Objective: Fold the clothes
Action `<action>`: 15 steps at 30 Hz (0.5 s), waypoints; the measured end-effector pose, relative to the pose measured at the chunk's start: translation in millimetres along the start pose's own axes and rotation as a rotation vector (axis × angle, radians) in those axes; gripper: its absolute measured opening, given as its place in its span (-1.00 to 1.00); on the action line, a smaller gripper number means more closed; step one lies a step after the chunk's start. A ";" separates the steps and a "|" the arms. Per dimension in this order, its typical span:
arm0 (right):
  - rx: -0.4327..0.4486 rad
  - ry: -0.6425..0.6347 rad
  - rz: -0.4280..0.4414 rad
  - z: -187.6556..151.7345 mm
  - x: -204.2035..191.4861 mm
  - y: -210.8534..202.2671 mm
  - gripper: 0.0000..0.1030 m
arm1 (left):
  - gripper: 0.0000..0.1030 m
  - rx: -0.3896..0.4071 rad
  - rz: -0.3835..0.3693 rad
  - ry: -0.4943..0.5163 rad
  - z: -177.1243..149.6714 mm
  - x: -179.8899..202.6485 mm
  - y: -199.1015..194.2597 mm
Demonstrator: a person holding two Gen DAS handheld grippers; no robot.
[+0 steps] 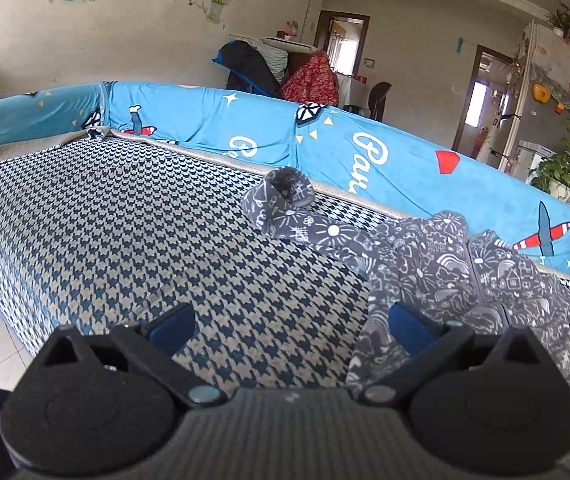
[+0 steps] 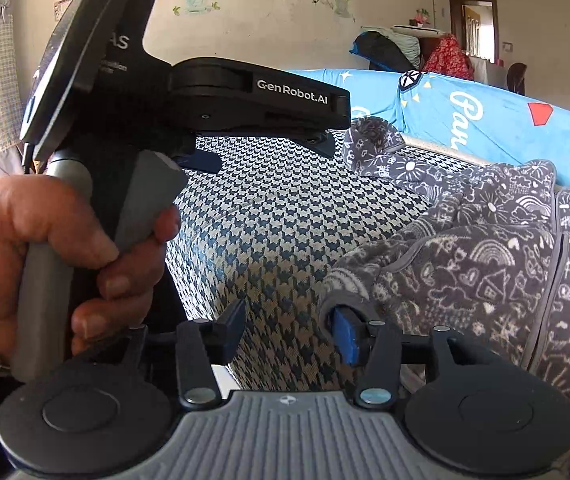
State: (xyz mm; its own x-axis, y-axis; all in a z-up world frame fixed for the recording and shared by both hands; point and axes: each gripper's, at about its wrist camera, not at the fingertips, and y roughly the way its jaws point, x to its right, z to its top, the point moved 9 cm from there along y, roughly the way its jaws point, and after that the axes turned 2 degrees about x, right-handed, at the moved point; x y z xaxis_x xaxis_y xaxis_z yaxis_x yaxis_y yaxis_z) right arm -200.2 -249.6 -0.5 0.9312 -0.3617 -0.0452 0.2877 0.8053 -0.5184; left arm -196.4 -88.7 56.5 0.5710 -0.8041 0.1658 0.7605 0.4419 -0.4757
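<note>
"GenRobot.AI" on left tongs (image 2: 327, 142); "Pau…" on blue cover (image 2: 485, 120)

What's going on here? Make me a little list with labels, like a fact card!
Place: sofa seat with a blue-and-white houndstooth cover
Clothing: grey doodle-print garment, unfolded and crumpled
Sleeve: stretched out toward the blue backrest cover
Left gripper: open, one finger beside the garment's edge
Right gripper: open, one finger at a cuff, nothing clamped
Hand: holds the left gripper's handle

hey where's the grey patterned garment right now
The grey patterned garment lies spread on the houndstooth sofa seat, to the right in both wrist views, below the blue backrest cover, with one sleeve reaching toward it.
</note>
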 end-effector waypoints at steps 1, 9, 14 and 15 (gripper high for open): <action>-0.002 0.007 -0.015 -3.6 3.6 -4.0 -0.06 | 1.00 -0.001 -0.009 0.013 -1.3 3.9 -0.6; -0.023 0.062 -0.133 -32.7 32.3 -36.6 -0.04 | 1.00 -0.028 -0.073 0.068 -16.0 22.8 -6.8; -0.070 0.111 -0.219 -54.2 55.1 -50.8 -0.04 | 1.00 -0.052 -0.119 0.116 -29.2 36.3 -14.3; -0.078 0.119 -0.234 -56.8 59.4 -52.4 -0.04 | 1.00 -0.055 -0.130 0.128 -32.4 40.3 -16.9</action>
State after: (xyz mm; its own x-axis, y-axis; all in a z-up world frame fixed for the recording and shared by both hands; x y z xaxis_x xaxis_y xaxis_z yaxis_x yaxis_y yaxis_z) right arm -172.7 -339.9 -24.5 0.8072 -0.5901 -0.0142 0.4695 0.6564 -0.5905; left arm -196.2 -141.5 43.3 0.4225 -0.8985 0.1190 0.8051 0.3117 -0.5047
